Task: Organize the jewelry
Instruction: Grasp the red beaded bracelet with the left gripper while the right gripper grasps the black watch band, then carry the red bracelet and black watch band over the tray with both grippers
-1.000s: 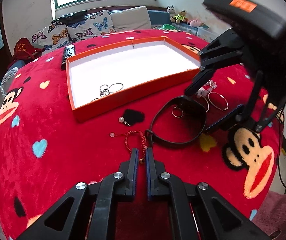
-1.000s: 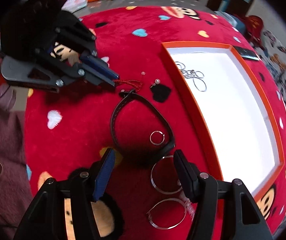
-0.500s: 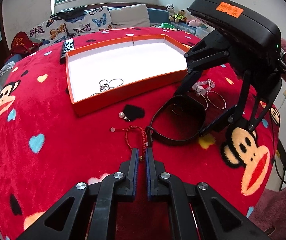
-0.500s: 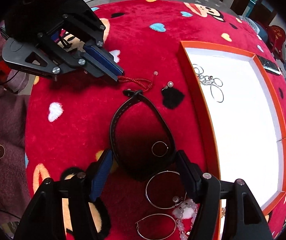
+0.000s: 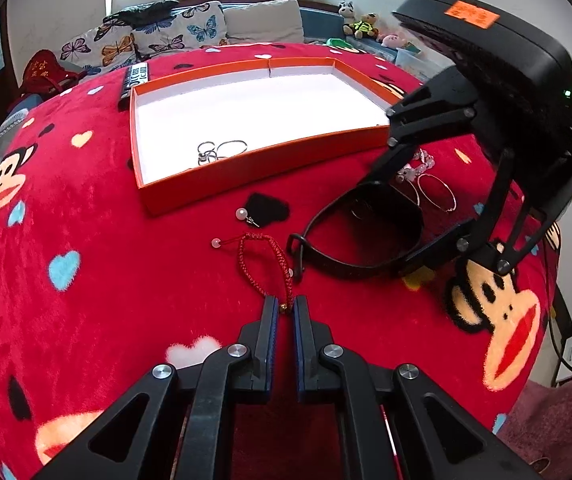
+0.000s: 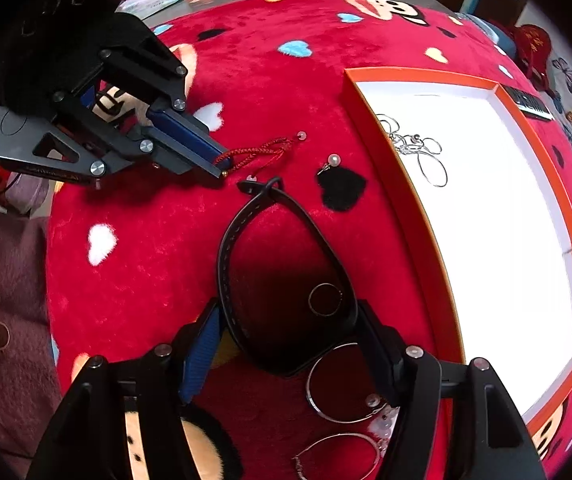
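I am holding my left tongs together, clamped on the near end of the red cord bracelet, whose loop is lying on the red blanket with its pale bead pointing toward the orange tray. To do this step well, I judge I should be lifting straight up and slowly, so the thin cord is not slipping out of the pads or snagging the buckle end of the black strap, which is lying just beside it. Moving right, a pearl earring is resting at the edge of a black heart on the blanket, and a cluster of silver rings is already sitting inside the tray. Further right, my right tongs are standing apart and closing a little, straddling the wide end of the black strap; whether the pads are pressing on it yet I cannot tell. A small ring is lying inside the strap's loop and two large hoops just behind it, so I should be squeezing only the strap and keeping clear of those.
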A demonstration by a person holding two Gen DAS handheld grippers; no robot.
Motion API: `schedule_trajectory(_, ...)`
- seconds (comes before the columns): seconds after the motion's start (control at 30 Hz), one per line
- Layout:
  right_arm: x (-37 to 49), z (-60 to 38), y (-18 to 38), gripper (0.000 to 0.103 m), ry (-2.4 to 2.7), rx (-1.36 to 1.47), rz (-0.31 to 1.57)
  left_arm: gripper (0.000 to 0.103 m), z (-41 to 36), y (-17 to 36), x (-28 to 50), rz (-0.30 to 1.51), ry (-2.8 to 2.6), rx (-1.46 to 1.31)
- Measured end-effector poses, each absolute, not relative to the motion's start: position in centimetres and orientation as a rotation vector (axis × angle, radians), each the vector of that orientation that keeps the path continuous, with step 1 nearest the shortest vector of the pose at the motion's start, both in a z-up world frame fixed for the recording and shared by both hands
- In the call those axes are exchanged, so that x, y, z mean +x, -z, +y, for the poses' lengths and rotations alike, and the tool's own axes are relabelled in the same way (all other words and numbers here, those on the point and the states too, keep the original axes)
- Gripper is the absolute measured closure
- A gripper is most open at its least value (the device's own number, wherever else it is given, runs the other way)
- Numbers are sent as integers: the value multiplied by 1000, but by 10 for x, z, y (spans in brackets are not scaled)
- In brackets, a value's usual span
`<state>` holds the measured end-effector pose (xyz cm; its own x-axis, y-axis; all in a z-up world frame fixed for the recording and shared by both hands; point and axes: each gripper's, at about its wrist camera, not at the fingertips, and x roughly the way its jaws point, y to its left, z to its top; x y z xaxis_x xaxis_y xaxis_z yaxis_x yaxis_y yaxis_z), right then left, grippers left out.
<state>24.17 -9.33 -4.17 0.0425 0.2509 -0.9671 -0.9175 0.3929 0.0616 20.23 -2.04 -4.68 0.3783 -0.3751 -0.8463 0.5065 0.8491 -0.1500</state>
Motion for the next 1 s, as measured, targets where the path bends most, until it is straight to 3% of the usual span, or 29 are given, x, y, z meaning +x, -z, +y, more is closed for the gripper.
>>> schedule_trajectory(0.07, 239, -94, 40, 37, -1005, -687, 1207, 94, -19, 46, 202, 1041, 568, 126)
schedule_trajectory(0.1, 236, -94, 40, 39, -994, -675, 1210, 88, -19, 45, 202, 1041, 570, 118)
schedule_trajectory(0.17, 230, -98, 39, 41, -968, -654, 1213, 60, -18, 45, 202, 1042, 566, 101)
schedule_trajectory(0.2, 221, -107, 38, 41, -958, -644, 1213, 37, -18, 44, 201, 1030, 558, 101)
schedule_trajectory(0.23, 219, -107, 38, 42, -942, -628, 1215, 31, -18, 42, 199, 1010, 550, 104)
schedule_trajectory(0.3, 214, -111, 38, 43, -924, -599, 1220, 32, -21, 40, 199, 999, 554, 113)
schedule_trajectory(0.37, 212, -113, 38, 43, -899, -574, 1223, 36, -23, 41, 199, 1001, 560, 113)
schedule_trajectory(0.43, 211, -115, 37, 43, -882, -545, 1229, 51, -27, 43, 200, 997, 562, 134)
schedule_trajectory(0.57, 207, -120, 35, 43, -867, -501, 1237, 63, -34, 47, 200, 981, 547, 178)
schedule_trajectory(0.8, 211, -129, 31, 47, -849, -452, 1245, 96, -37, 49, 203, 956, 492, 249)
schedule_trajectory(1.0, 207, -141, 20, 49, -821, -376, 1225, 98, -27, 42, 199, 938, 485, 193)
